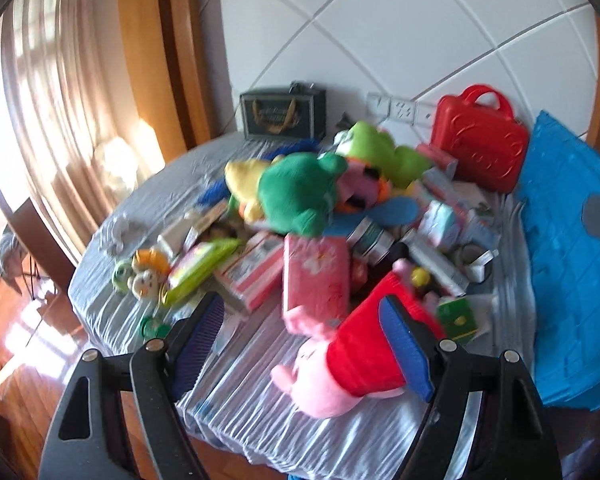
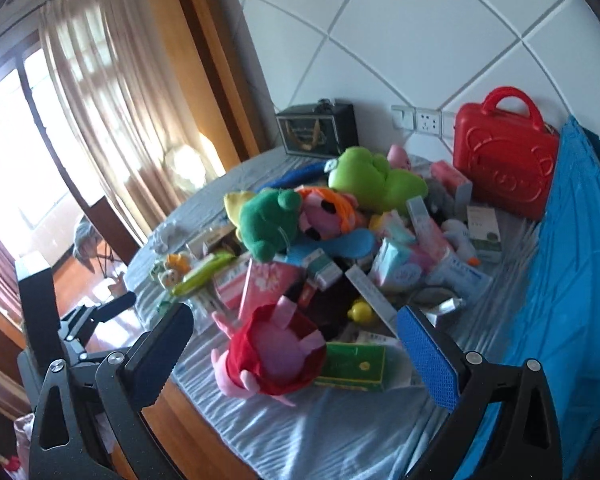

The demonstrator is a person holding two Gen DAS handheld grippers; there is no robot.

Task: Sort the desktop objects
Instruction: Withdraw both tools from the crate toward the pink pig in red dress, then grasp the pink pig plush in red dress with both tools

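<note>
Both grippers, left gripper [image 1: 300,344] and right gripper [image 2: 296,348], are hanging open and empty over the bench [image 2: 340,432]. The pink toy [image 2: 272,354] is lying low centre; straddling its red body squarely should give the firmest hold.

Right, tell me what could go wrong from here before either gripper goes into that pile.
1. The pink plush in the red dress lies near the table's front edge; a nudge could push it off.
2. The green frog plush sits atop loose boxes; pulling one out may topple the heap.
3. The yellow duck is half buried, so open jaws could catch its neighbours too.
</note>
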